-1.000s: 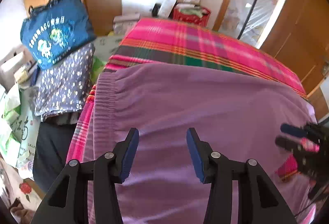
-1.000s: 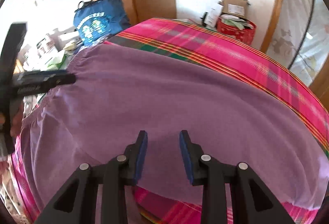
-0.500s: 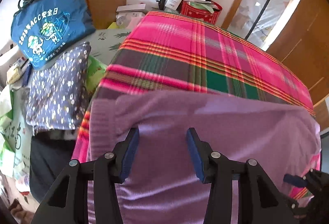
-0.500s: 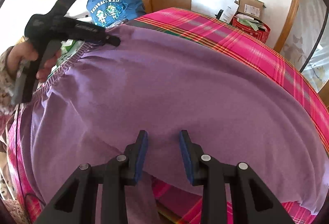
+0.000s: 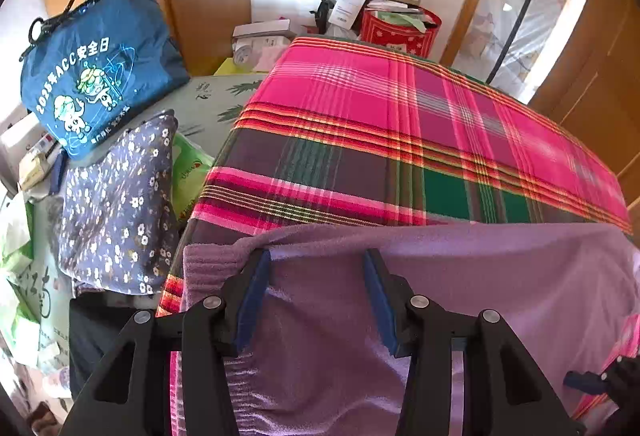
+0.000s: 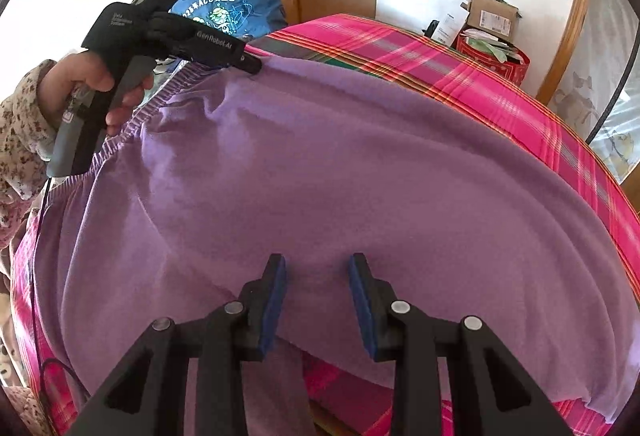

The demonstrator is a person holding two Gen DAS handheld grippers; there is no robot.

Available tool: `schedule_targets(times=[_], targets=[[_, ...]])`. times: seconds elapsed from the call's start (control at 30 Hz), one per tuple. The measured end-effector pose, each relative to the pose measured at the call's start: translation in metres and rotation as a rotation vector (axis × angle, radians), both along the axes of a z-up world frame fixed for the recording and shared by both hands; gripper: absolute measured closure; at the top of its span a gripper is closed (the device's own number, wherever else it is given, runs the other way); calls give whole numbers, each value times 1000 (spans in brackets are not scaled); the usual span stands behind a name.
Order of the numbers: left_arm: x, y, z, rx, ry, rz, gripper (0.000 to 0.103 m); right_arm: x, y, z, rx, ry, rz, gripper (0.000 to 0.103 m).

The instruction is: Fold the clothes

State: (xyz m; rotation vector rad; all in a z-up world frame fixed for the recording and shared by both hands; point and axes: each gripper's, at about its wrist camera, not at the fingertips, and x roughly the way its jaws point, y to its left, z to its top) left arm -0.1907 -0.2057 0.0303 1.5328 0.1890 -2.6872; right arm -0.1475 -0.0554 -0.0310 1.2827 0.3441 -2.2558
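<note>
A purple garment (image 5: 480,276) with an elastic waistband (image 6: 132,119) lies spread flat on a pink plaid bed sheet (image 5: 400,115). My left gripper (image 5: 316,256) hangs over the garment's far edge beside the waistband corner (image 5: 204,264). It is open, with flat cloth under the gap between its blue pads. In the right wrist view the left gripper (image 6: 250,64) touches that far edge with its tip, held by a hand (image 6: 92,83) in a floral sleeve. My right gripper (image 6: 317,260) is open over the garment's near edge (image 6: 340,360) and grips nothing. Its tip (image 5: 592,382) shows low right in the left wrist view.
A blue printed bag (image 5: 92,75) and a dark floral cloth (image 5: 116,203) lie left of the bed. A red box (image 5: 400,31) with cartons stands past the bed's far end by the wall. Wooden wardrobes stand behind and to the right.
My left gripper has travelled across the garment from its middle to the far edge by the waistband, still open. The right gripper has stayed over the near edge.
</note>
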Motion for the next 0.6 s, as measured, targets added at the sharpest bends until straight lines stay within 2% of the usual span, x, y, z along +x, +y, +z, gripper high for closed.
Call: schedule_targets(times=[0.13,0.23,0.37,0.6], targets=[[-2,2,-1,-20,2,-9,53,-2,-1,-1,-6,-2,-5,66],[-2,5,-2,-28,7,-12,53,0,-3,-2,-9,2,3,59],[0,12,-4,-65,13,-68,44,3,-6,-4,-12,13,5,51],[-2,14,-4,-81,3,-107,43,5,-13,-5,-1,19,5,44]])
